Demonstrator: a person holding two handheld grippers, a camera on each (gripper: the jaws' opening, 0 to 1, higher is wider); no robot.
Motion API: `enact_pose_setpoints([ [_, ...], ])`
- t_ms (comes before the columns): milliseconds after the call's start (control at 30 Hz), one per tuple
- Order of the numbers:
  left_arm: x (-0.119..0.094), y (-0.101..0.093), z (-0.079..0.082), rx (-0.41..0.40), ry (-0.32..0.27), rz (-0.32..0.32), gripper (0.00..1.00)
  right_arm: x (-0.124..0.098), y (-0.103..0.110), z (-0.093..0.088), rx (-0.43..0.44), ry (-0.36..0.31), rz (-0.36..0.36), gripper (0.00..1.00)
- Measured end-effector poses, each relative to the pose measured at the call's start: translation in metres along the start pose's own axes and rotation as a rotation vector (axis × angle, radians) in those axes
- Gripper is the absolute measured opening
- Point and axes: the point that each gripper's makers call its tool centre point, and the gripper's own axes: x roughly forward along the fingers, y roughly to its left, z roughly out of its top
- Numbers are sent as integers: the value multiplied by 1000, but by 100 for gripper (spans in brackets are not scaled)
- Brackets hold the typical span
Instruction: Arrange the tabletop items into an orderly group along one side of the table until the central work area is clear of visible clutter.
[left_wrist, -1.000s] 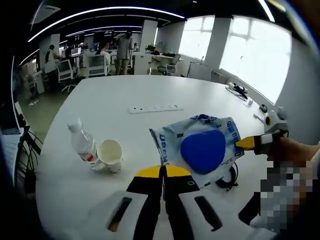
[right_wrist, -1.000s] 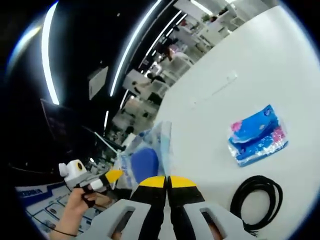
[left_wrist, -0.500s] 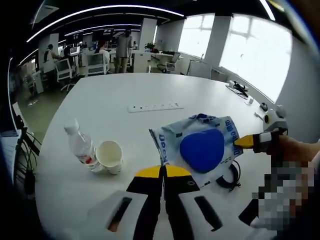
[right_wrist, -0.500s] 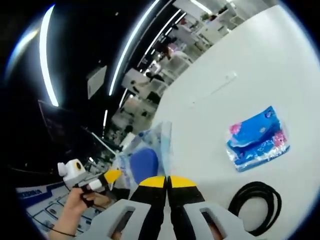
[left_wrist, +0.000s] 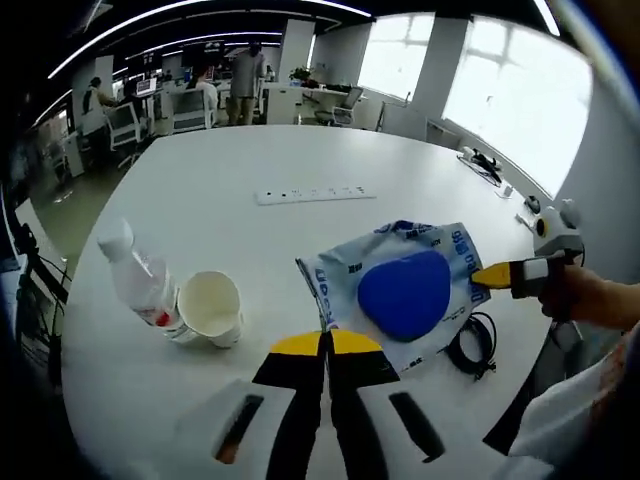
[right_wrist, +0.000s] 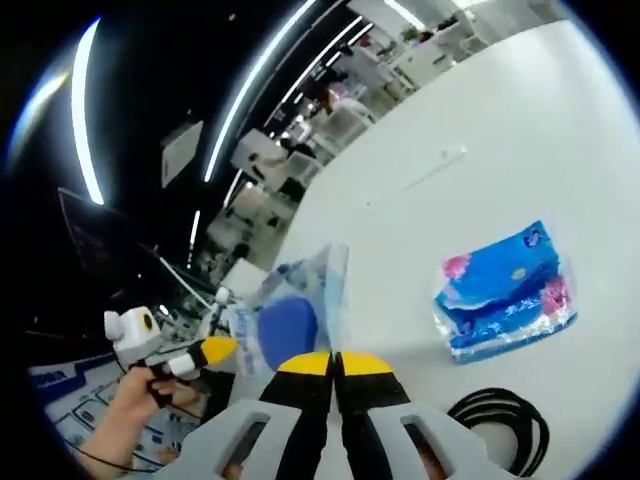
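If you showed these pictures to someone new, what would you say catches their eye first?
Probably the clear printed bag with a blue item inside, held up over the white table by both tongs, the left tongs and right tongs each shut on an edge. Next, the paper cup beside a lying bottle, and the blue tissue pack.

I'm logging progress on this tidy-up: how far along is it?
Early on; nothing looks grouped. In hand: the left gripper and right gripper each pinch an edge of the blue-and-white bag, held above the table. Left: the bottle and paper cup, black cable, tissue pack and power strip lie scattered.
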Motion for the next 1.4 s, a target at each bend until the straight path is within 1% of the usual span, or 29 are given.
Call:
enact_pose_setpoints([
  [100, 8, 3, -2, 1, 14, -3, 0, 9, -9, -1, -25, 14, -36, 0],
  [267, 25, 10, -6, 18, 53, 0, 0, 26, -24, -4, -43, 40, -86, 0],
  [333, 32, 14, -5, 17, 58, 1, 0, 32, -29, -6, -58, 54, -110, 0],
  [567, 50, 22, -10, 11, 82, 5, 0, 45, -44, -5, -72, 75, -152, 0],
  [733, 63, 27, -20, -1, 105, 9, 0, 55, -52, -7, -83, 98, -179, 0],
  [800, 66, 28, -23, -18, 108, 6, 0, 57, -56, -9, -96, 109, -192, 0],
  [933, 76, 33, -32, -79, 109, 9, 0, 62, -64, -16, -101, 133, -209, 0],
  [1067, 81, 34, -38, -98, 110, 11, 0, 65, -67, -16, -107, 138, -222, 0],
  [1167, 83, 36, -39, -100, 109, 14, 0, 68, -69, -16, -112, 147, -228, 0],
  [1300, 86, 37, -37, -110, 100, 12, 0, 69, -70, -13, -124, 144, -233, 0],
  [1400, 90, 37, -35, -113, 101, 3, 0, 70, -73, -12, -173, 148, -244, 0],
])
